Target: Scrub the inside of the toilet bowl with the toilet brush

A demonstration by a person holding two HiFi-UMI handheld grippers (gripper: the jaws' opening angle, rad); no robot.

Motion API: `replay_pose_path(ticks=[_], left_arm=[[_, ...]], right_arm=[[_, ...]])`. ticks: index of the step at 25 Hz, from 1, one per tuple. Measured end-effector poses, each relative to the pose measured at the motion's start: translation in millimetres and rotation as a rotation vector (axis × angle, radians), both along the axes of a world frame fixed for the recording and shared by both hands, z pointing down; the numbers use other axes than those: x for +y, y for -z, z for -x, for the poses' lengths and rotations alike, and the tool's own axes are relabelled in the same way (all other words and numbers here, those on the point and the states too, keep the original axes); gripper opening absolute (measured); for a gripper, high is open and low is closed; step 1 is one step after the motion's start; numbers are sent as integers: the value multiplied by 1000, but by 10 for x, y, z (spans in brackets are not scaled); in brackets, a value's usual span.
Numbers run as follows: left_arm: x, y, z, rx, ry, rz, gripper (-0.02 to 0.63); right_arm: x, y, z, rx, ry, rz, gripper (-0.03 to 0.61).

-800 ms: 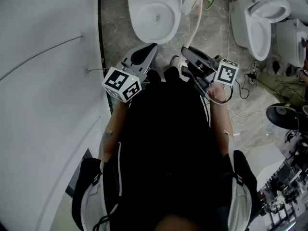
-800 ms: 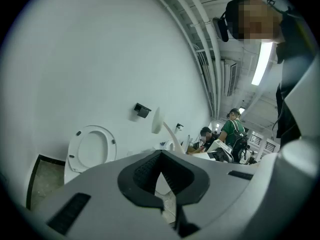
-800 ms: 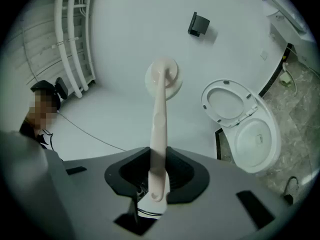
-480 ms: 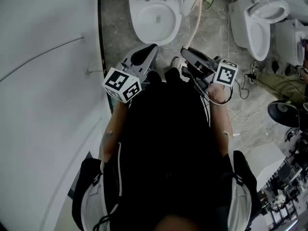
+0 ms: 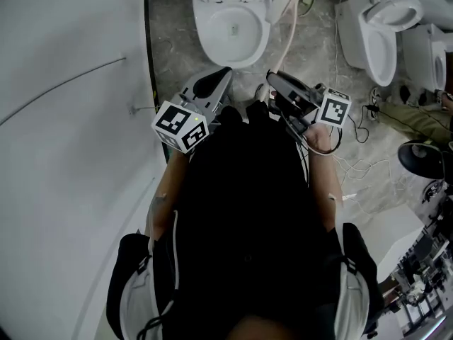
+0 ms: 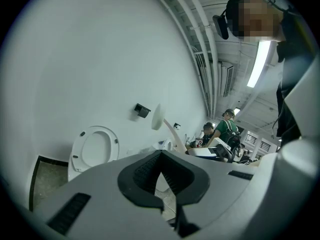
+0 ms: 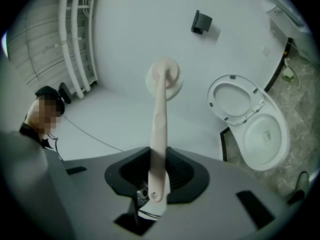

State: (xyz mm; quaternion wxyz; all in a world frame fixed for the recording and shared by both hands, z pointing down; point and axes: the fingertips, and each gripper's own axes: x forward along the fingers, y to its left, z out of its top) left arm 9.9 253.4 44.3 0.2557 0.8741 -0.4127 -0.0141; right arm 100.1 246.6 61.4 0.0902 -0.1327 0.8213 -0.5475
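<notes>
Right gripper view: the right gripper (image 7: 159, 159) has its jaws pinching the lower end of the pale beige plastic toilet brush (image 7: 159, 119), ribbed black pads on either side of the handle.
Brush: the handle runs straight out from the jaws to a round white head, seen against the white wall (image 7: 125, 44); a small black wall fixture (image 7: 201, 21) sits further along that wall.
Brush in head view: it slants from the gripper up past the right side of the bowl, in the air and not inside it.
Left gripper: the left gripper (image 6: 160, 159) has its jaws pressed together with nothing between them; in the head view it is held just beside the right one, in front of the person's dark torso.
Toilet: the white ceramic toilet (image 5: 205, 34) stands on the grey marbled floor (image 5: 170, 48) at the floor's wall edge, seat raised, bowl open.
Right side of the floor: a second white toilet (image 5: 382, 44) and loose white cables (image 5: 354, 168).
</notes>
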Motion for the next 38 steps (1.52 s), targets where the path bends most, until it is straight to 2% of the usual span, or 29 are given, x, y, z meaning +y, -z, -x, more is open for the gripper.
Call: replay_pose_path(ticks=[4, 10, 17, 26, 30, 35, 38], left_arm=[[156, -104, 187, 2, -13, 13, 9], [162, -289, 408, 4, -3, 53, 9], [46, -393, 418, -7, 21, 72, 9], [-663, -270, 257, -34, 72, 72, 9], [-849, -177, 247, 27, 138, 78, 9], [-1112, -216, 231, 21, 218, 80, 9], [-1259, -310, 171, 67, 265, 116, 9]], right_arm=[[73, -112, 133, 10, -25, 38, 103], [107, -266, 212, 77, -38, 73, 103], [-3, -413, 94, 123, -32, 91, 103], [-802, -340, 80, 115, 45, 46, 103], [-971, -334, 48, 133, 93, 20, 103], [-1215, -504, -19, 192, 170, -3, 103], [-1327, -677, -70, 220, 210, 6, 103]])
